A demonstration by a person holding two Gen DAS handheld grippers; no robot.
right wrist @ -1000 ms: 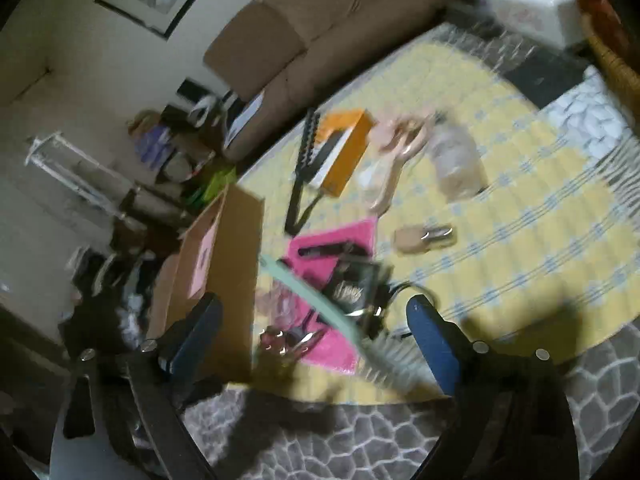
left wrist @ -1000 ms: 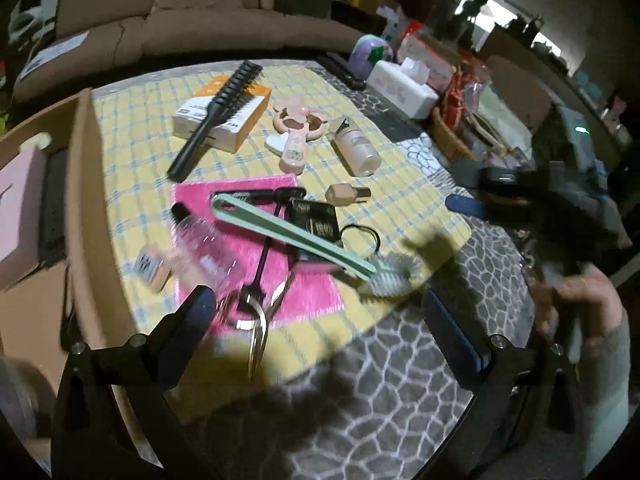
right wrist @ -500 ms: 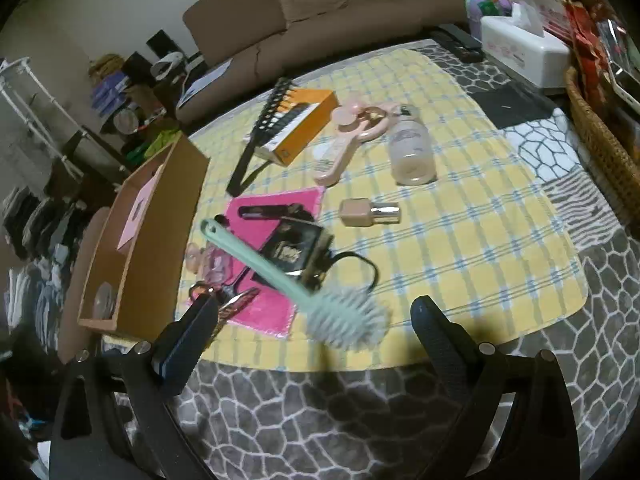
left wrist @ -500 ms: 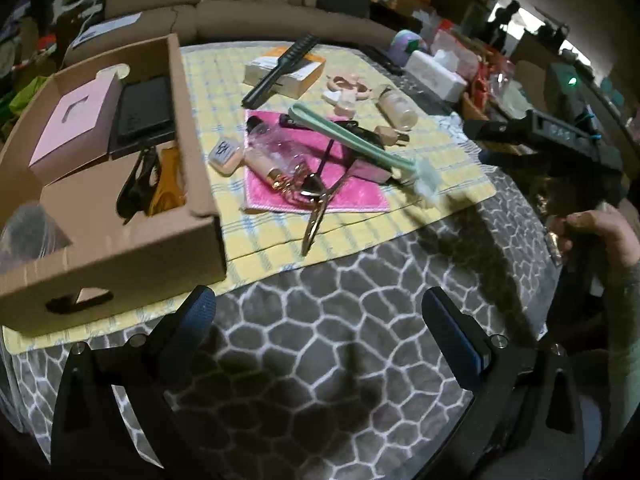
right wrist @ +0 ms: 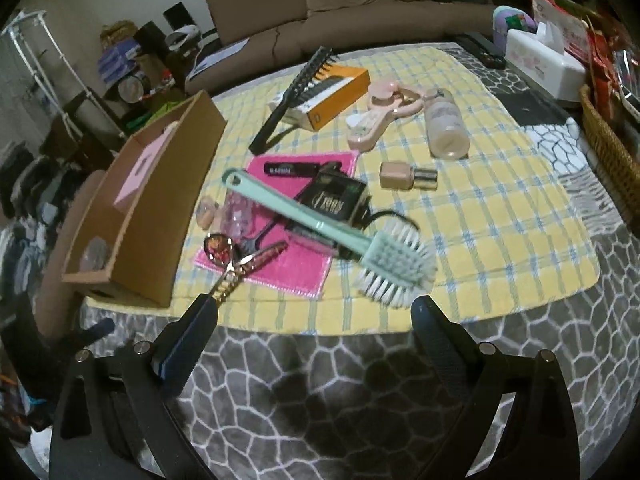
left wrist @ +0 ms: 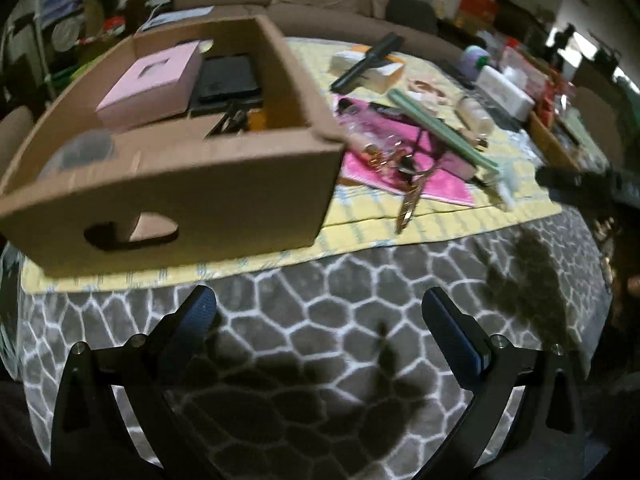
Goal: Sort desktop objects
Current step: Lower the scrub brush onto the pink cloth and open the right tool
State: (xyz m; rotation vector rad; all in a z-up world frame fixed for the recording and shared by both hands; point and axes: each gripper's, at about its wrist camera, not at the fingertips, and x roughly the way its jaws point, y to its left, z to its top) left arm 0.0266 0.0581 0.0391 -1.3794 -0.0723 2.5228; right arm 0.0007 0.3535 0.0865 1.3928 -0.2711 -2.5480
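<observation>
A cardboard box (left wrist: 224, 184) stands on the yellow checked cloth (right wrist: 500, 216) at the left; it also shows in the right wrist view (right wrist: 160, 216) and holds a pink box (left wrist: 152, 84) and a dark case (left wrist: 230, 78). A mint green brush (right wrist: 328, 228) lies across a pink cloth (right wrist: 292, 268), a black carton (right wrist: 334, 200) and gold scissors (right wrist: 228, 276). A black comb (right wrist: 292, 96) rests on an orange box (right wrist: 336, 92). A nail polish bottle (right wrist: 406, 176) and a clear bottle (right wrist: 446, 124) lie to the right. My left gripper (left wrist: 320, 320) and right gripper (right wrist: 312, 320) are open and empty, over the table's near edge.
A grey stone-patterned tablecloth (right wrist: 360, 380) covers the near table. A white tissue box (right wrist: 540, 60) and a wicker basket (right wrist: 608, 148) stand at the right. A brown sofa (right wrist: 340, 4) runs behind the table. A pink hand fan (right wrist: 380, 116) lies near the clear bottle.
Both grippers have pulled back from over the items toward the table's near edge. The left view has swung left, so the cardboard box now fills its left side.
</observation>
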